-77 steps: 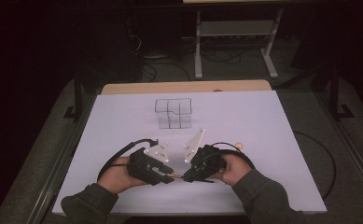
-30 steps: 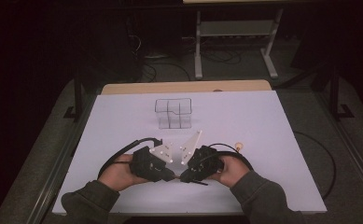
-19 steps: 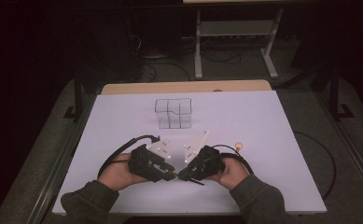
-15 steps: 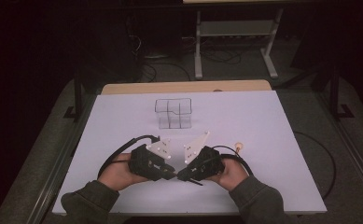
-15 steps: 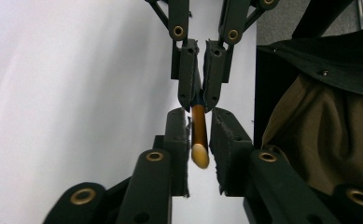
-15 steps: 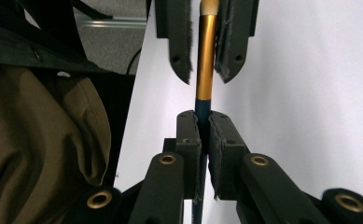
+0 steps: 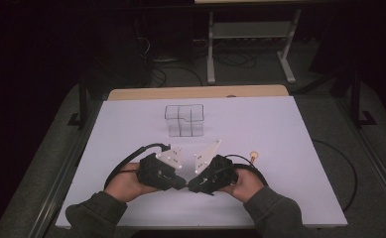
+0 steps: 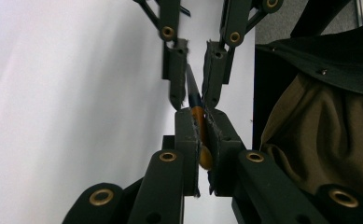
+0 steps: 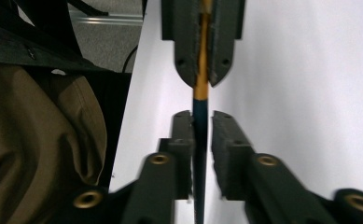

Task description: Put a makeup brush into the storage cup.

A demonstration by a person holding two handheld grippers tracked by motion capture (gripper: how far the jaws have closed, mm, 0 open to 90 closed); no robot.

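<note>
The slender rod-shaped tool (image 9: pixel 200 112) is two-toned: orange along one section, dark blue along the other. Both handheld black two-jaw grippers, left (image 7: pixel 176 182) and right (image 7: pixel 193 186), carry brass-coloured pivot rivets and pale grey three-cornered top plates. The flat white table surface (image 7: pixel 280 129) is plain, with a tan wooden far edge; the small clear plastic compartment box (image 7: pixel 183 119) is colourless, the person's sleeves (image 7: pixel 96 215) olive-brown.

Clear compartment box (image 7: pixel 183 120) mid-table; small round object (image 7: pixel 253 156) right.
</note>
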